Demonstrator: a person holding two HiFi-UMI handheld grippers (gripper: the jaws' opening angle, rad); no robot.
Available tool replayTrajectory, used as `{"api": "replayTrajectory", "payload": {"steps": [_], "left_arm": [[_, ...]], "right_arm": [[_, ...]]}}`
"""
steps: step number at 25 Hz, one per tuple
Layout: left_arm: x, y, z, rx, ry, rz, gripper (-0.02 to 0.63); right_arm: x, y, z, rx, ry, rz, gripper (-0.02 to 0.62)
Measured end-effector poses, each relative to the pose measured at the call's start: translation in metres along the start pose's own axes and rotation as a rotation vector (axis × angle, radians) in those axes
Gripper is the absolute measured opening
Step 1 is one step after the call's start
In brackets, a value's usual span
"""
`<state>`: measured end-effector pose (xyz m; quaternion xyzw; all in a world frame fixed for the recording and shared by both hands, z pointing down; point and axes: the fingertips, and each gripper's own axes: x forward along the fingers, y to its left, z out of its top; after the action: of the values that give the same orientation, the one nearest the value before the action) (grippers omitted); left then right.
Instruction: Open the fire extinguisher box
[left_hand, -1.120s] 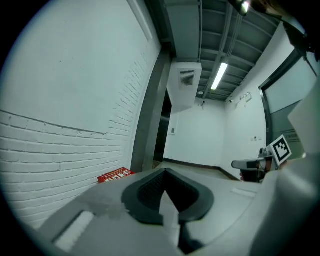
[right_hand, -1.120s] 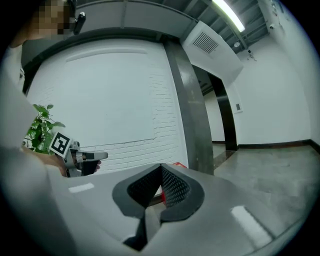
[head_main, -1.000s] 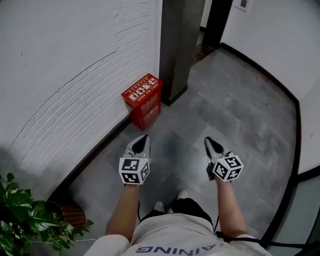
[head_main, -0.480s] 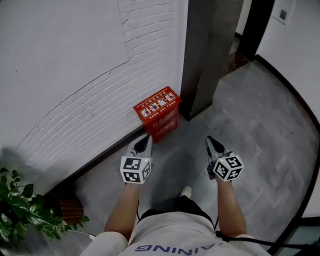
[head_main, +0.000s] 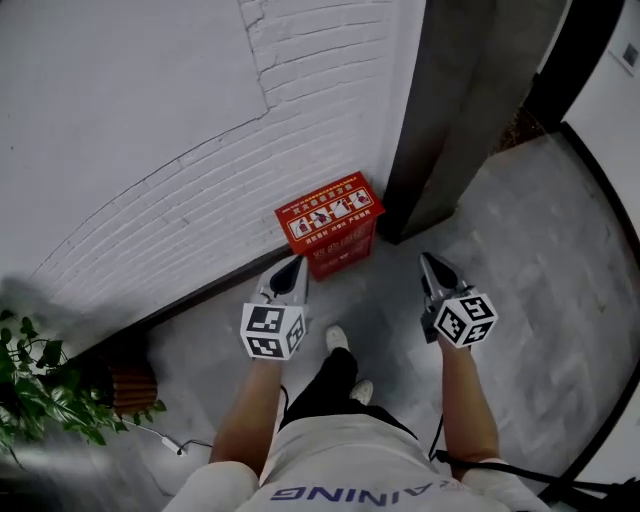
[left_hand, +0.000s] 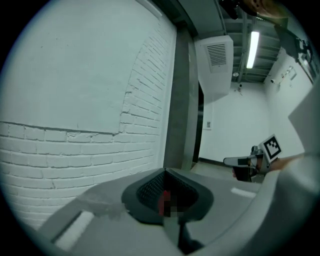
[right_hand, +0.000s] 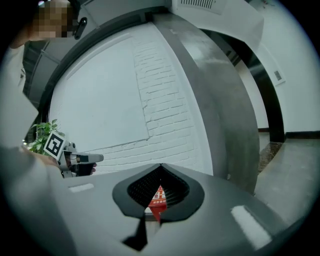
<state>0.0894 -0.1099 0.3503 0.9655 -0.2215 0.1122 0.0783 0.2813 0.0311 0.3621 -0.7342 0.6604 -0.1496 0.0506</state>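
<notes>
Floor: we see grey stone tiles (head_main: 520, 300) across the lower and right part of the head view.
Wall: a white brick wall (head_main: 200, 170) fills the upper left, and a grey pillar (head_main: 450, 120) stands at the upper right.
Corner: a potted plant (head_main: 40, 400) sits at the lower left edge.
Box: the red fire extinguisher box (head_main: 330, 222) stands on the floor in the middle of the frame. It is against the wall and just beside the pillar, and we see its lid down.
Left tongs (head_main: 297, 262): the jaws are pressed together with nothing between them. The tips hang near the box, short of it as far as we can tell.
Right tongs (head_main: 428, 260): the jaws are pressed together and empty, clear of the box. In its own view we glimpse the box far beyond the tips.
</notes>
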Motion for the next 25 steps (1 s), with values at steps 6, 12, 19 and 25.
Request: {"api": "replayTrajectory", "payload": {"steps": [6, 12, 19, 25], "left_arm": [[0.079, 0.06, -0.003, -0.085, 0.003, 0.069, 0.006], [0.153, 0.101, 0.008, -0.112, 0.014, 0.086, 0.006], [0.182, 0.144, -0.015, -0.185, 0.056, 0.208, 0.006], [0.208, 0.155, -0.059, -0.212, 0.091, 0.337, 0.006]], "right_arm": [[0.103, -0.035, 0.014, -0.054, 0.086, 0.072, 0.003], [0.188, -0.063, 0.037, -0.108, 0.133, 0.136, 0.003], [0.26, -0.077, 0.008, -0.089, 0.235, 0.257, 0.003], [0.313, -0.105, -0.034, -0.122, 0.289, 0.397, 0.003]]}}
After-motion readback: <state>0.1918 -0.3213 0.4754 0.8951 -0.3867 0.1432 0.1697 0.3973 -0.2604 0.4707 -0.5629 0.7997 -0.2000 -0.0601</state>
